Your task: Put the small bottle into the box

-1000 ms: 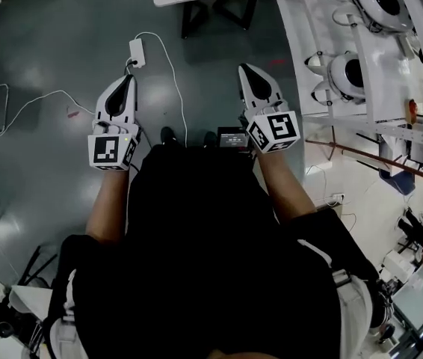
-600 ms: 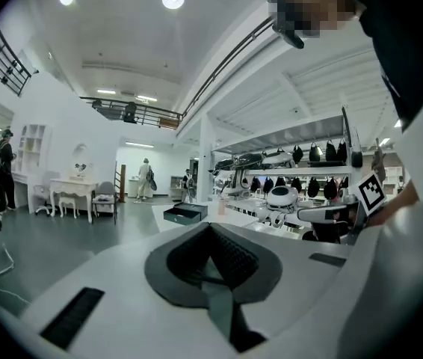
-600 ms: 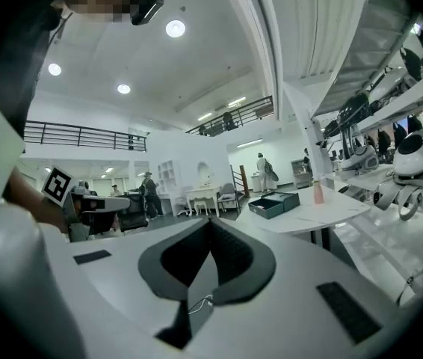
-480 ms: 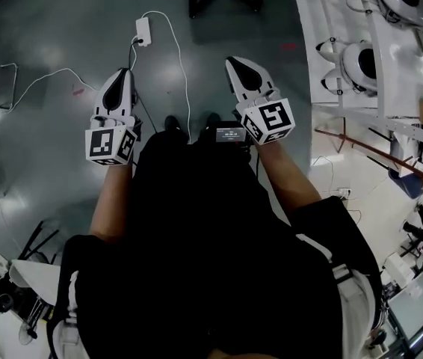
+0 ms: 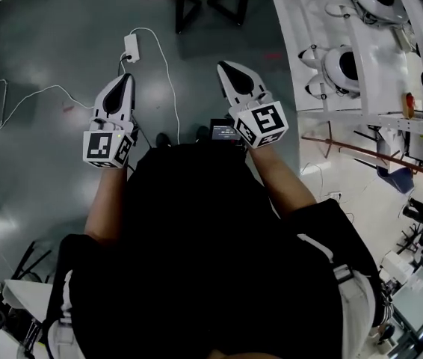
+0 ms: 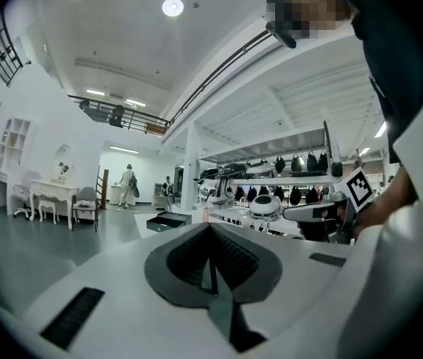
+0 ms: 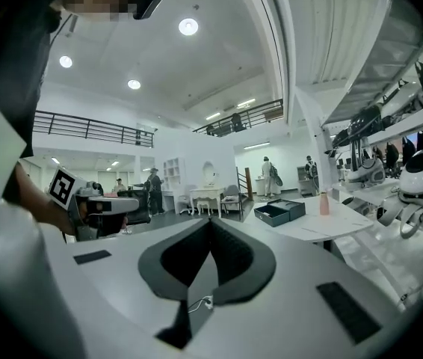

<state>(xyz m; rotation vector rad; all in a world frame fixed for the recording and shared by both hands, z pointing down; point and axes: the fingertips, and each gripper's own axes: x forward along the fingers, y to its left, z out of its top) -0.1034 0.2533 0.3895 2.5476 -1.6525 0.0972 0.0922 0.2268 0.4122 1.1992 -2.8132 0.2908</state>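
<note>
**Left gripper** (image 6: 210, 234): jaws closed tip to tip, nothing between them. It is held out over the floor in the left centre of the head view.

**Right gripper** (image 7: 210, 229): jaws closed at the tips as well, and empty. It sits in the upper centre of the head view, pointing towards the table.

**Small bottle** (image 7: 323, 203): pink, upright and narrow. It stands on the white table (image 7: 331, 229) at the right centre of the right gripper view, well apart from both grippers.

**Box** (image 7: 279, 213): dark and apparently open, on the same table. It is near the bottle, to its left, and not touching it.

**Cable** (image 5: 168, 81): white, running from an adapter (image 5: 130, 48) across the grey floor, between the grippers and the table.

**Shelves** (image 5: 346, 111): along the right edge, crowded with white gear.

**Risks, as judged:**
- Nothing has been picked up yet.
- Closed jaws reaching the bottle would push it rather than straddle it, and so slim a bottle would likely tip or roll off the table.
- The cable lies where the person may step, so a snag could jolt the reach.
- A grip too high or off-centre could let the bottle swing and catch the box wall.
</note>
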